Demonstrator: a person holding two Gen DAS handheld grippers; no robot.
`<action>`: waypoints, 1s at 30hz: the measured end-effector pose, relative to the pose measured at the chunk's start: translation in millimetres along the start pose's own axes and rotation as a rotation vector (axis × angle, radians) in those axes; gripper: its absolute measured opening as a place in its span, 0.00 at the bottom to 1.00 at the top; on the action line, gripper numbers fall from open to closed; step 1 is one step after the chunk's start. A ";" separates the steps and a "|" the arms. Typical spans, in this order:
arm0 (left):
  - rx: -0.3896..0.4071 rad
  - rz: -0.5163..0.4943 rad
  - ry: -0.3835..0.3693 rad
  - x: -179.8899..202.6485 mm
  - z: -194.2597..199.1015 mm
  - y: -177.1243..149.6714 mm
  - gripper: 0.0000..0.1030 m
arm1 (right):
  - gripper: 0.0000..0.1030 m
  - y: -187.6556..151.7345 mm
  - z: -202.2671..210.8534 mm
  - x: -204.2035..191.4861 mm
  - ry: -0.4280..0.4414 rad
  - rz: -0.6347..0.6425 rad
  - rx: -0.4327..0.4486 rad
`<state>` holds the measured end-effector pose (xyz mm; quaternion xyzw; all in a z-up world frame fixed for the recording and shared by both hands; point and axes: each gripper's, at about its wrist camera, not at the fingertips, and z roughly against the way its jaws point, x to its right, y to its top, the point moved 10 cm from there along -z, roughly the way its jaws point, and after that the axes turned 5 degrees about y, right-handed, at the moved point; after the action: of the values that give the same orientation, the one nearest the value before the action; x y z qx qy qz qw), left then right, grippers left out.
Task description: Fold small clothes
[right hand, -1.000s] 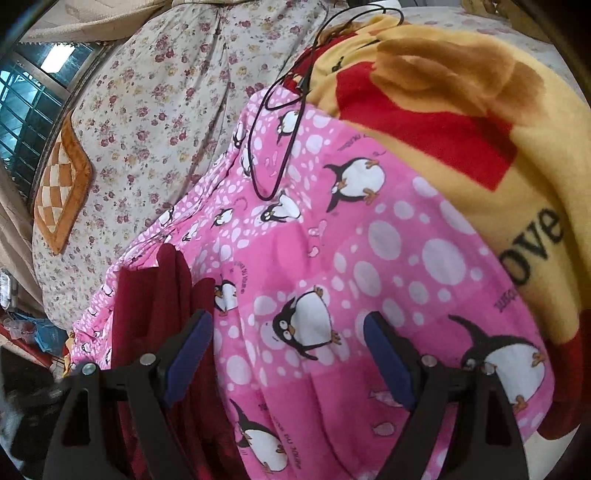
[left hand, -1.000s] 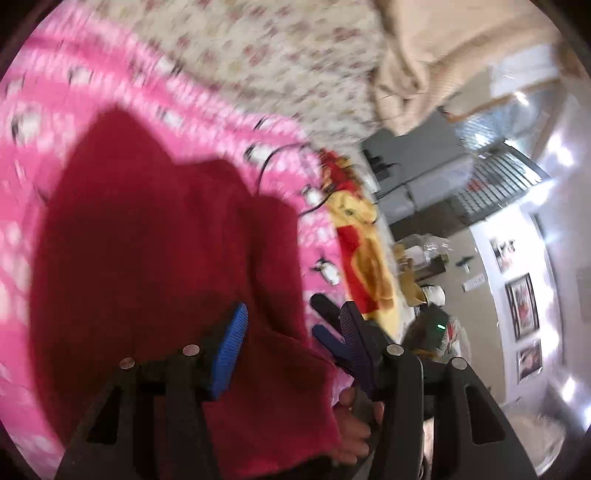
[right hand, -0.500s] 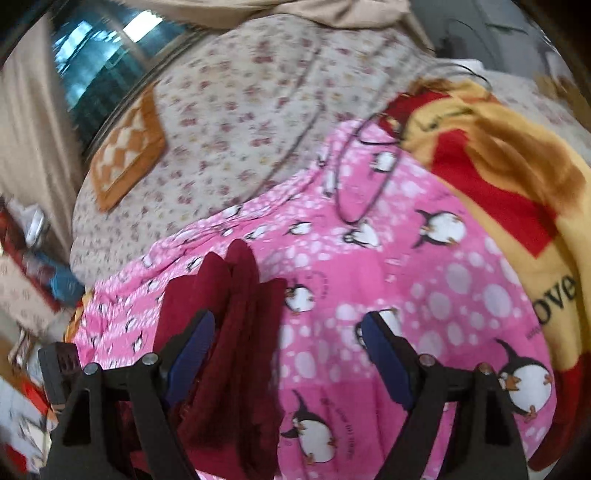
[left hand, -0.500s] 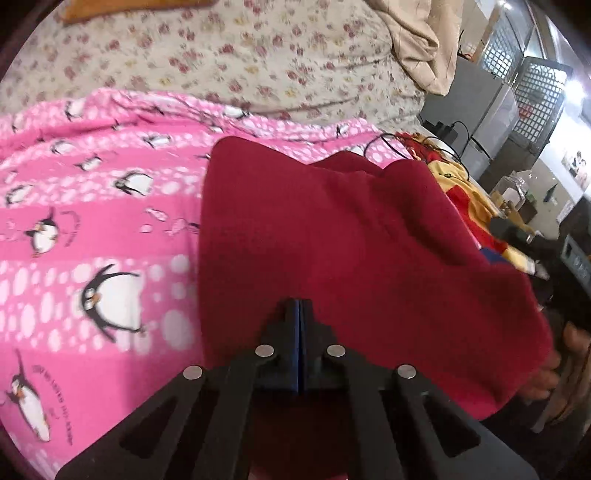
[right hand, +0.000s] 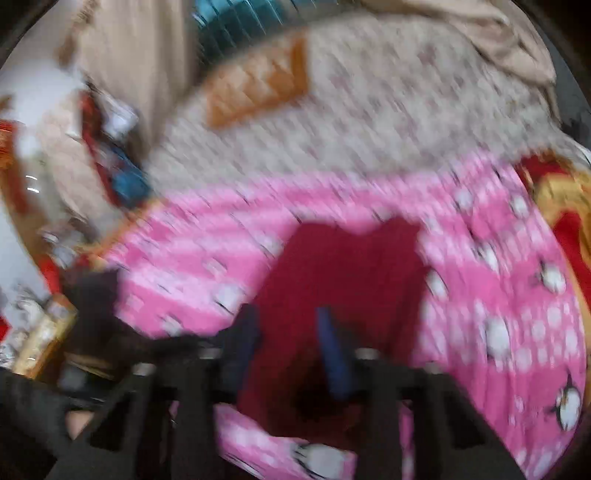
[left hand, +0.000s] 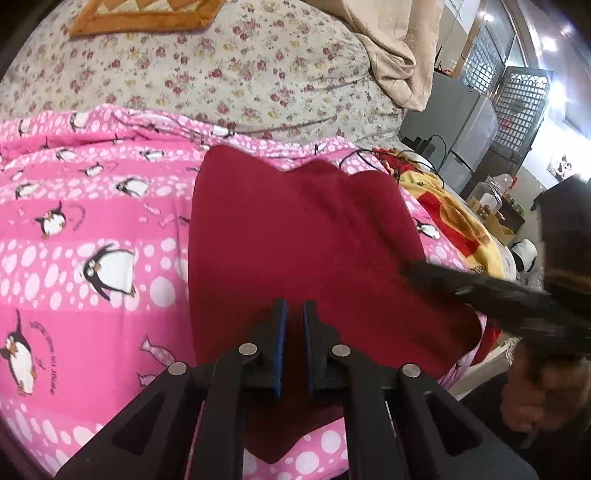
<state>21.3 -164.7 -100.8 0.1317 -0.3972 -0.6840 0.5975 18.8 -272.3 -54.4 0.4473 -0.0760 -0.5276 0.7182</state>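
A dark red garment (left hand: 295,236) lies spread on the pink penguin blanket (left hand: 92,240). My left gripper (left hand: 293,317) sits over its near edge with the blue pads a small gap apart and red cloth showing between them. My right gripper (right hand: 291,332) hangs over the same garment (right hand: 347,269) in a blurred view, its jaws partly apart. The right gripper also shows as a dark blurred shape at the right of the left wrist view (left hand: 498,295), over the garment's right edge.
A floral sheet (left hand: 221,74) and an orange quilted cushion (left hand: 144,14) lie behind the blanket. A yellow and red blanket (left hand: 454,214) with a black cable lies to the right. Furniture and jars stand beyond the bed at right.
My left gripper was shut on the garment and has parted slightly. My right gripper has swung left over the garment and its jaws have narrowed. The garment now lies flatter.
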 end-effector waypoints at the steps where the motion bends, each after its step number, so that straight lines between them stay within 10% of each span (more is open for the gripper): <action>1: -0.002 0.000 -0.008 0.1 -1.1 -1.0 0.00 | 0.13 -6.9 -3.6 14.8 -0.067 -0.021 -0.035; 7: 0.013 0.018 -0.008 -4.0 -6.7 -4.4 0.00 | 0.12 -29.3 -7.8 50.2 -0.145 -0.105 -0.080; 19: 0.054 0.007 0.050 -1.8 8.1 -13.8 0.00 | 0.12 -10.2 -48.4 45.6 0.020 -0.117 -0.080; 26: 0.082 0.061 0.033 -6.8 2.0 77.1 0.06 | 0.16 46.4 -11.1 52.0 -0.053 -0.167 0.065; 30: -0.074 0.159 -0.031 -7.8 -61.2 122.4 0.16 | 0.16 58.0 -33.2 77.8 -0.176 -0.243 0.004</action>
<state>150.6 -177.5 -57.1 0.0671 -0.3902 -0.6504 0.6483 111.7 -315.4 -60.3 0.4066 -0.0848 -0.6476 0.6389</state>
